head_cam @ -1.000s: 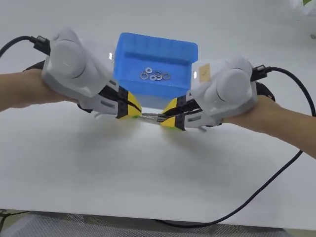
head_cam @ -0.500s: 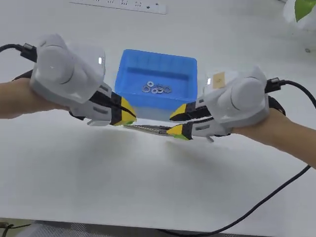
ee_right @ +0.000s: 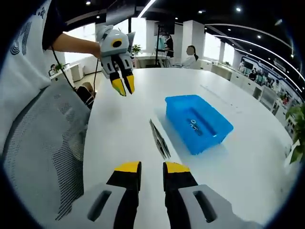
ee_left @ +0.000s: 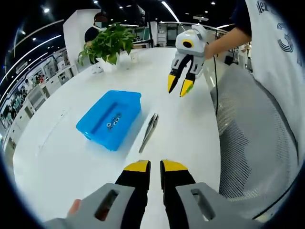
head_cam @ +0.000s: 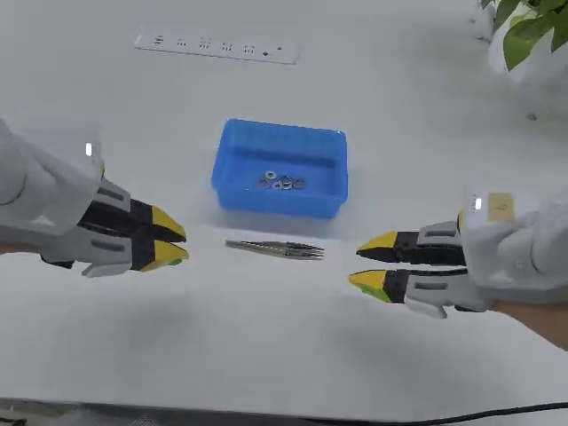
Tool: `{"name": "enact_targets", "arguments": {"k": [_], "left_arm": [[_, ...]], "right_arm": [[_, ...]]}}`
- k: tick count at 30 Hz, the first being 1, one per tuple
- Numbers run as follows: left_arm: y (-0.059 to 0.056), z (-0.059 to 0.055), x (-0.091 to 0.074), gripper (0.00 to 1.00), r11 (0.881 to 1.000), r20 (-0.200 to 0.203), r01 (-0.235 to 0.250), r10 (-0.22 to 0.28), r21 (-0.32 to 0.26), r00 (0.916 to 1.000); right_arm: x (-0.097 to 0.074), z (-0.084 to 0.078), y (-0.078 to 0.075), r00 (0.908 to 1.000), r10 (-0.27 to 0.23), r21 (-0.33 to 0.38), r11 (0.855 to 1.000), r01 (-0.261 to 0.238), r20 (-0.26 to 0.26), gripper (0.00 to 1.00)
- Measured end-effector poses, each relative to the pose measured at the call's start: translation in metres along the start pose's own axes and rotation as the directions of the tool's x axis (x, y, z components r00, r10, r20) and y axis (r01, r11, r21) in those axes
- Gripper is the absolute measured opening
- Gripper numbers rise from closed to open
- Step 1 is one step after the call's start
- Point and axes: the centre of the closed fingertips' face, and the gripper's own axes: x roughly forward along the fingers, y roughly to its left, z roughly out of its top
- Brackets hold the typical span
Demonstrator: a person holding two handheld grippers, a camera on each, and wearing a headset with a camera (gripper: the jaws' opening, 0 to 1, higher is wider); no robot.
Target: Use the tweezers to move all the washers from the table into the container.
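The metal tweezers (head_cam: 275, 249) lie flat on the white table, just in front of the blue container (head_cam: 275, 202). Several washers (head_cam: 280, 183) rest inside the container. My left gripper (head_cam: 182, 244) hovers left of the tweezers, jaws a narrow gap apart and holding nothing. My right gripper (head_cam: 357, 265) hovers to their right, open and empty. In the left gripper view the tweezers (ee_left: 149, 131) lie beyond my left gripper (ee_left: 155, 167), beside the container (ee_left: 102, 140), with the right gripper (ee_left: 176, 90) further off. The right gripper view has the tweezers (ee_right: 159, 138), the container (ee_right: 205, 140) and the left gripper (ee_right: 124, 89).
A white power strip (head_cam: 217, 46) lies at the table's far side. A potted plant (head_cam: 528, 27) stands at the far right corner. A black cable (head_cam: 497, 413) trails along the table's near edge. A mesh chair (ee_left: 243, 143) stands beside the table.
The two grippers have drawn apart, left and right, away from the tweezers. The tweezers, held between them before, now lie free on the table. The head camera has tilted up.
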Motion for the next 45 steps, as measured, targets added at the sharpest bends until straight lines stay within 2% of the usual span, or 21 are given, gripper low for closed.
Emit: {"name": "enact_targets", "arguments": {"k": [3, 8, 11, 12, 13, 15, 16, 18, 19, 21, 23, 26, 31, 36, 40, 45], "left_arm": [[-0.009, -0.001, -0.007, 0.13, 1.0, -0.012, -0.018, 0.018, 0.016, 0.9998], [-0.021, -0.001, -0.019, 0.25, 0.999, 0.002, -0.044, 0.044, 0.019, 0.999], [-0.028, -0.001, -0.029, 0.33, 0.998, 0.006, -0.058, 0.058, 0.012, 0.9983], [-0.029, -0.001, -0.031, 0.38, 0.998, 0.013, -0.066, 0.066, -0.006, 0.9977], [-0.03, 0.003, -0.033, 0.5, 0.996, 0.04, -0.085, 0.087, -0.039, 0.9954], [-0.032, 0.012, -0.038, 0.66, 0.994, 0.084, -0.109, 0.11, -0.024, 0.9903], [-0.034, 0.012, -0.039, 0.71, 0.994, 0.085, -0.106, 0.109, -0.029, 0.9905], [-0.035, 0.018, -0.04, 0.79, 0.993, 0.099, -0.111, 0.114, -0.035, 0.9885], [-0.034, 0.02, -0.039, 0.84, 0.992, 0.107, -0.119, 0.122, -0.029, 0.9868], [-0.031, 0.026, -0.038, 0.94, 0.991, 0.124, -0.134, 0.136, -0.03, 0.9829], [-0.026, 0.035, -0.039, 0.99, 0.987, 0.155, -0.159, 0.163, -0.034, 0.9744], [-0.02, 0.043, -0.043, 0.99, 0.984, 0.176, -0.173, 0.176, -0.034, 0.9685], [-0.015, 0.046, -0.044, 0.99, 0.983, 0.171, -0.182, 0.182, -0.018, 0.9682], [-0.009, 0.053, -0.047, 0.99, 0.981, 0.205, -0.191, 0.193, -0.031, 0.9595], [-0.007, 0.055, -0.045, 0.99, 0.981, 0.211, -0.191, 0.194, -0.032, 0.9581], [-0.003, 0.053, -0.045, 0.99, 0.98, 0.197, -0.197, 0.199, -0.028, 0.9601]], "right_arm": [[-0.008, 0.002, 0.007, 0.9998, -0.015, -0.006, 1.0, 0.015, 0.016, 0.22], [-0.023, 0.008, 0.015, 0.9975, -0.032, 0.015, 0.999, 0.031, 0.062, 0.31], [-0.031, 0.013, 0.017, 0.9951, -0.046, 0.005, 0.999, 0.045, 0.088, 0.37], [-0.034, 0.018, 0.017, 0.9921, -0.058, -0.001, 0.998, 0.059, 0.111, 0.4], [-0.037, 0.022, 0.017, 0.9893, -0.066, 0.001, 0.998, 0.067, 0.13, 0.46], [-0.043, 0.03, 0.018, 0.9825, -0.079, -0.007, 0.997, 0.081, 0.169, 0.55], [-0.045, 0.035, 0.018, 0.9768, -0.092, -0.007, 0.995, 0.095, 0.194, 0.6], [-0.047, 0.035, 0.02, 0.9773, -0.091, -0.015, 0.995, 0.095, 0.191, 0.64], [-0.048, 0.035, 0.018, 0.9775, -0.109, -0.031, 0.993, 0.117, 0.18, 0.67], [-0.047, 0.033, 0.016, 0.978, -0.121, -0.03, 0.991, 0.127, 0.17, 0.76], [-0.047, 0.034, 0.014, 0.9763, -0.139, -0.015, 0.99, 0.143, 0.166, 0.83], [-0.048, 0.04, 0.012, 0.9717, -0.149, -0.016, 0.988, 0.155, 0.183, 0.88], [-0.048, 0.048, 0.007, 0.9681, -0.157, -0.023, 0.986, 0.164, 0.196, 0.92], [-0.044, 0.057, 0.001, 0.9613, -0.169, -0.01, 0.985, 0.175, 0.218, 0.97], [-0.038, 0.058, 0.001, 0.9643, -0.157, -0.01, 0.987, 0.163, 0.214, 1.0], [-0.034, 0.058, -0.002, 0.9677, -0.143, -0.015, 0.989, 0.15, 0.208, 1.0]]}}
